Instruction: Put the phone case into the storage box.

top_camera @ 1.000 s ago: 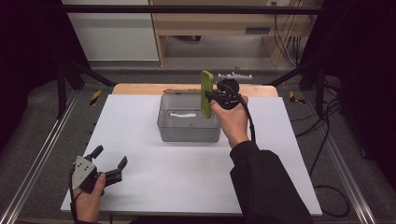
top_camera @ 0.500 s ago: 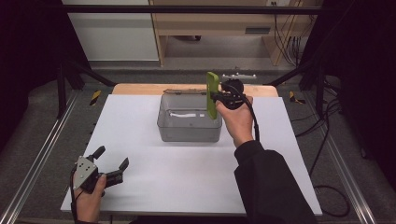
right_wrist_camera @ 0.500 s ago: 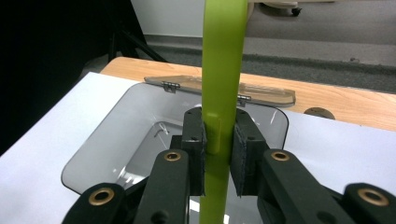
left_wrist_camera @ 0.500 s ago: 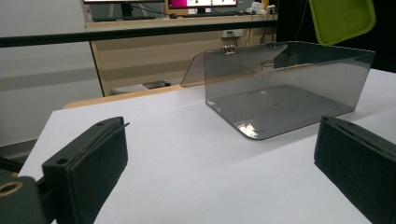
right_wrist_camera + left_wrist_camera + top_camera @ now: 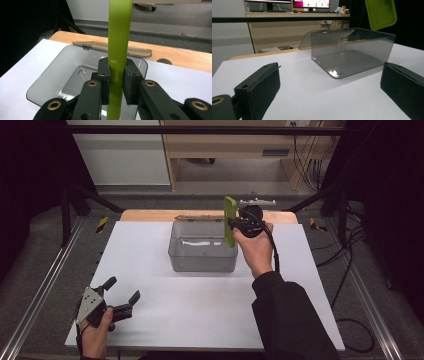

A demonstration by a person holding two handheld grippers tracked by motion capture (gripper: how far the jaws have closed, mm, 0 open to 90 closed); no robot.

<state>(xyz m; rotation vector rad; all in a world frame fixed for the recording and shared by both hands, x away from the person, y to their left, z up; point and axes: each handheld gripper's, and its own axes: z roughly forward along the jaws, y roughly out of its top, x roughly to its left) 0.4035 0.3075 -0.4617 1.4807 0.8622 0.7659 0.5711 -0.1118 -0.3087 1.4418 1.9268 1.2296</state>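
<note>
We see the right tongs [image 5: 234, 226] clamped on a green phone case [image 5: 229, 221], held edge-on and upright above the right rim of the clear plastic box [image 5: 202, 256]. In the right gripper view the pads [image 5: 104, 82] press the case's thin edge [image 5: 119, 45] from both sides — firm pinch, case running straight up out of frame. Below it we see the box open, with its hinged lid [image 5: 112, 47] folded back flat toward the far wooden strip.

Box sits mid-desk, slightly far of centre, on the white desk [image 5: 150, 250]. The base looks empty apart from a pale reflection.

Left tongs [image 5: 122, 300] are at the near left corner of the desk, resting low — jaws spread wide, gripping nothing. In the left gripper view we see both black pads [image 5: 259, 90] well apart with bare desk between them, the box [image 5: 352, 55] farther off and the green case [image 5: 380, 13] hanging above its right far corner, not touching the wall as far as we can tell.

Left hand [image 5: 95, 332] and right hand [image 5: 257, 250] each hold their tool.
</note>
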